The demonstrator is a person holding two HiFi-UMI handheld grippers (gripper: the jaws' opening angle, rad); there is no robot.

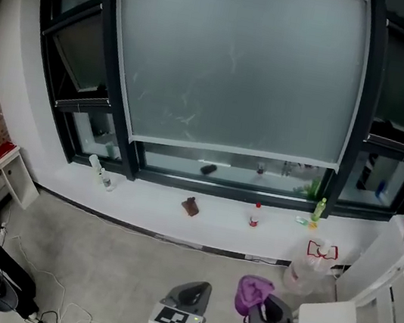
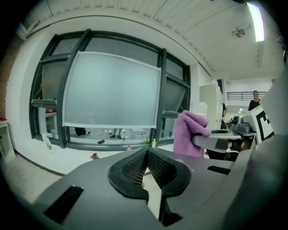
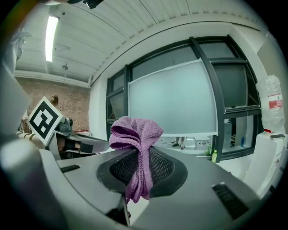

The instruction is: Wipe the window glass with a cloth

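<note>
One purple cloth (image 3: 135, 132) upright in right claw (image 3: 139, 157), bunched end up.

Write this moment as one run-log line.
right gripper: shut on purple cloth | left gripper: shut, empty | window glass: not reached

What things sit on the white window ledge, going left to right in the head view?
White bottle → small brown thing → little bottle with a red cap → green bottle.
</note>
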